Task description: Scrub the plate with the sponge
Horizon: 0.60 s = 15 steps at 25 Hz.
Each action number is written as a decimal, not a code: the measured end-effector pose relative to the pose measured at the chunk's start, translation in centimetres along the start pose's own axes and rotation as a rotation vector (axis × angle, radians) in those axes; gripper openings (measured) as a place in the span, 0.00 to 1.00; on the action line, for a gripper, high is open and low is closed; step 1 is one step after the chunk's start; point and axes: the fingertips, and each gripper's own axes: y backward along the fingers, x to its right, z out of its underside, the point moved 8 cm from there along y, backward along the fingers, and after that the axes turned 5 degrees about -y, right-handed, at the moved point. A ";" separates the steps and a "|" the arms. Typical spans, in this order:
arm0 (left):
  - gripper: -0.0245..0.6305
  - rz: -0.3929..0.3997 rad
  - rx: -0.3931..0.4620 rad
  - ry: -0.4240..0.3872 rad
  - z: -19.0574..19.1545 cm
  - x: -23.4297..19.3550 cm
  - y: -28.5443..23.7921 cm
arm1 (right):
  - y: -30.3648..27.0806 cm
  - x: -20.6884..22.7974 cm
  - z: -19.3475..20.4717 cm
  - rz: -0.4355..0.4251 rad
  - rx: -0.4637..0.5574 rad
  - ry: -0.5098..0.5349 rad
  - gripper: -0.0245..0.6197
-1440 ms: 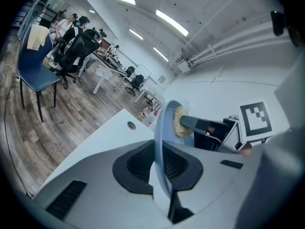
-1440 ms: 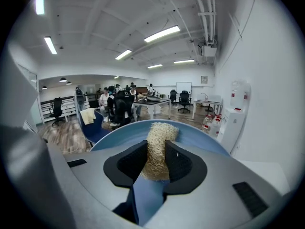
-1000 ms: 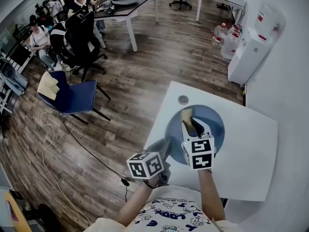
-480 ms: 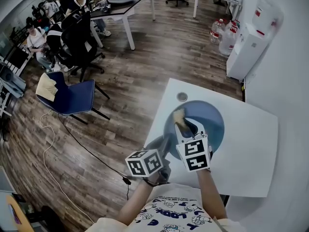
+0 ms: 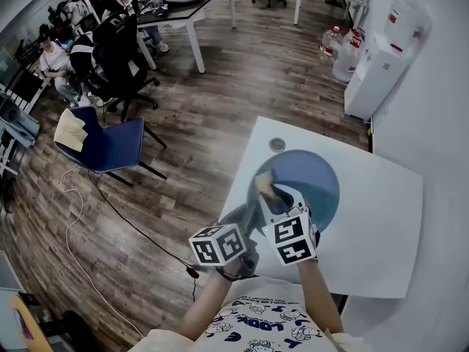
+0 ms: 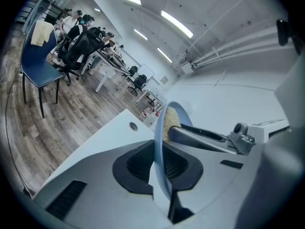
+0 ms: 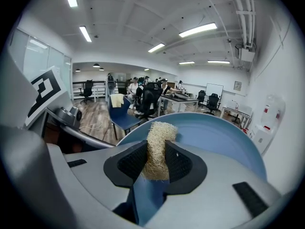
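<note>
**While the left tool (image 6: 160, 162) clamps the rim, the sponge (image 7: 157, 144) meets the plate (image 5: 314, 176)**

Scrubbing is under way, by the look of it. Right of centre in the head view, the blue plate lies on the white tabletop (image 5: 381, 229). The straw-coloured sponge presses on the plate's left portion, close to the rim. Next, I'd judge, comes a sweep toward the bare right side, with pressure held and the plate stopped from sliding. Right tool (image 7: 155, 159): jaws about half-closed, pads squeezing the sponge. Left tool: jaws nearly together, pinching the plate's near-left edge, seen edge-on between them.
</note>
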 end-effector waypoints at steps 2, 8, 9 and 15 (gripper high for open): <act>0.08 0.001 0.000 0.004 0.0 -0.1 0.0 | 0.0 -0.2 0.1 -0.010 -0.004 0.012 0.22; 0.08 -0.002 0.003 0.011 0.0 -0.4 0.3 | -0.1 -0.8 0.3 -0.038 -0.014 0.038 0.22; 0.08 -0.004 0.003 0.013 0.0 -0.5 0.3 | -0.2 -0.9 0.4 -0.042 -0.017 0.039 0.22; 0.08 -0.017 0.003 0.038 -0.1 -0.8 0.3 | -0.4 -1.5 0.7 -0.060 -0.047 0.018 0.22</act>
